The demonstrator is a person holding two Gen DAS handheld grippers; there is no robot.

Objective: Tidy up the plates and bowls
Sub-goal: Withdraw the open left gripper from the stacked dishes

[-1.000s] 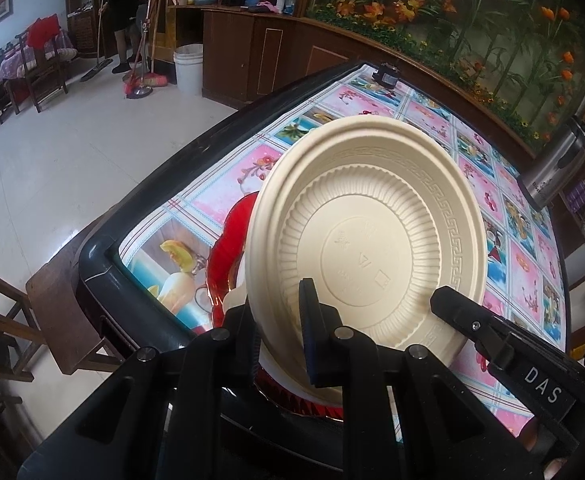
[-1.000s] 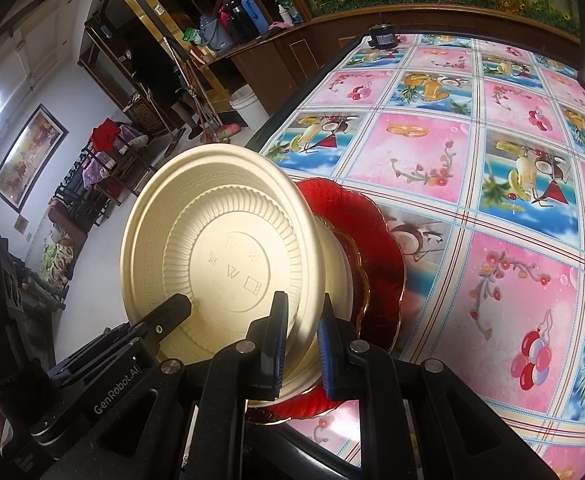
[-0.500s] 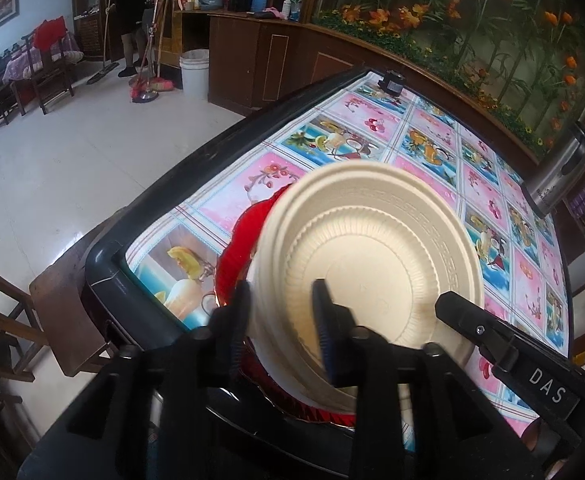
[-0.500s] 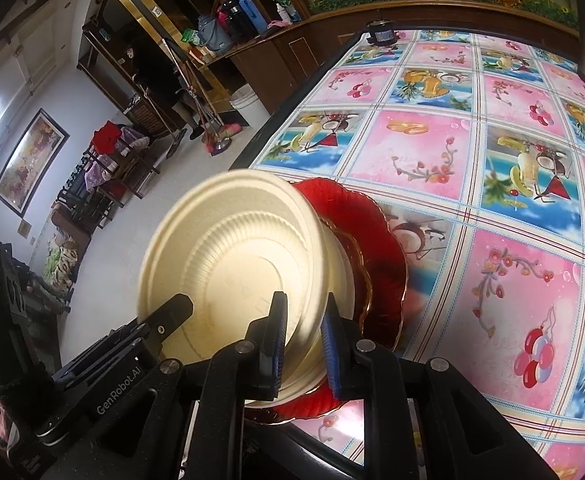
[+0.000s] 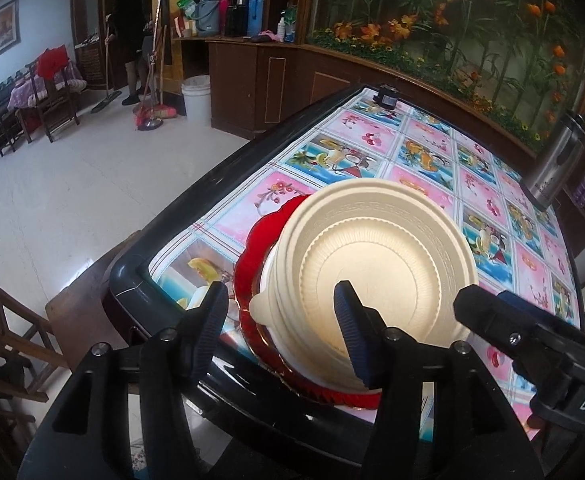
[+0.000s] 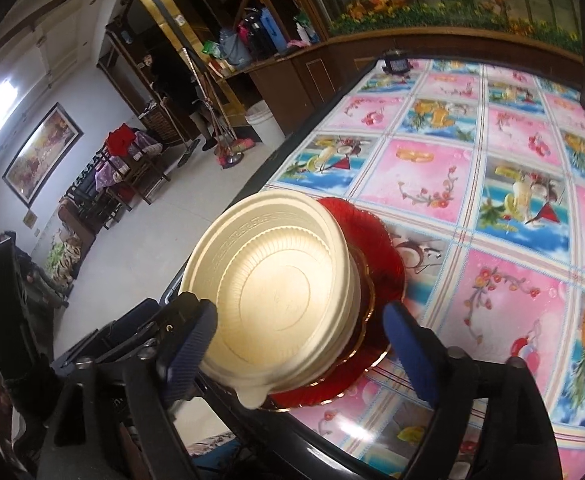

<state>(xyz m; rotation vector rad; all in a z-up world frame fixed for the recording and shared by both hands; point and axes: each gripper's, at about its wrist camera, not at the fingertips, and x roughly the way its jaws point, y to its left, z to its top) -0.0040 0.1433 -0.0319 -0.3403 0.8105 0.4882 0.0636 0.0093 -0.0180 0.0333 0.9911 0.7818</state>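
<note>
Left hand-held gripper [image 5: 280, 320] spread — cream bowl [image 5: 372, 268] between; thermos [image 5: 556, 168] beyond

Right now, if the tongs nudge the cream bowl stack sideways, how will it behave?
The cream bowl stack looks like thin moulded plastic, so probably light and easy to shove. It sits on a glossy red plate, so it may slide rather than tip. That plate lies near the table edge, so a hard push risks sending it off.

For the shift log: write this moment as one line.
cream bowl stacked on red plate at table corner | left gripper open | right gripper open | neither holds anything
</note>
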